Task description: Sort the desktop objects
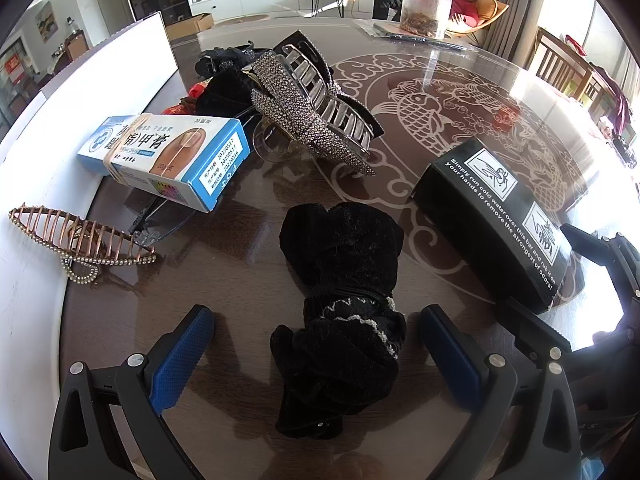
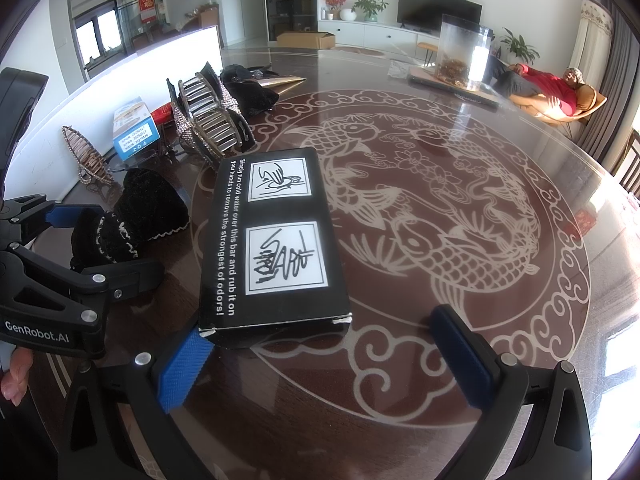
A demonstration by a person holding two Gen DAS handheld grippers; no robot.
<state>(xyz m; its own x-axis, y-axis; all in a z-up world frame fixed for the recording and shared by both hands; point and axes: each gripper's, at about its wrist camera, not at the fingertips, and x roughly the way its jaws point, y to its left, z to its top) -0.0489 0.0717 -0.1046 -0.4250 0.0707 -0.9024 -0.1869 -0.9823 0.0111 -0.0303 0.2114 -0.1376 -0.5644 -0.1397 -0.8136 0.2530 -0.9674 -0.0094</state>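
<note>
**Left wrist view: both tongs spread, nothing gripped**

Left wrist view shows the left tongs (image 1: pixel 316 360) spread wide, their blue pads either side of a black velvet hair bow (image 1: pixel 340 316) that lies on the tabletop (image 1: pixel 460 92) without touching either pad. Just right of the bow sits a black box (image 1: pixel 496 224) printed with white instructions. Farther in lies a blue-and-white ointment carton (image 1: pixel 168 156), bound with a rubber band and propped over a pair of clear glasses (image 1: pixel 160 220). Beside the carton rests a large rhinestone claw clip (image 1: pixel 312 116), leaning against other dark hair accessories. A rose-gold hair clip (image 1: pixel 76 240) lies at the tabletop's left edge, against a white board (image 1: pixel 100 80). A clear plastic canister (image 1: pixel 426 8) stands near the far edge.

Right wrist view shows the right tongs (image 2: pixel 324 364) likewise spread and holding nothing. The black box (image 2: pixel 272 244) lies just ahead of them, its near corner close to the left pad; whether they touch I cannot tell. The left tongs (image 2: pixel 100 240) appear at the left, around the velvet bow (image 2: pixel 132 220).
</note>
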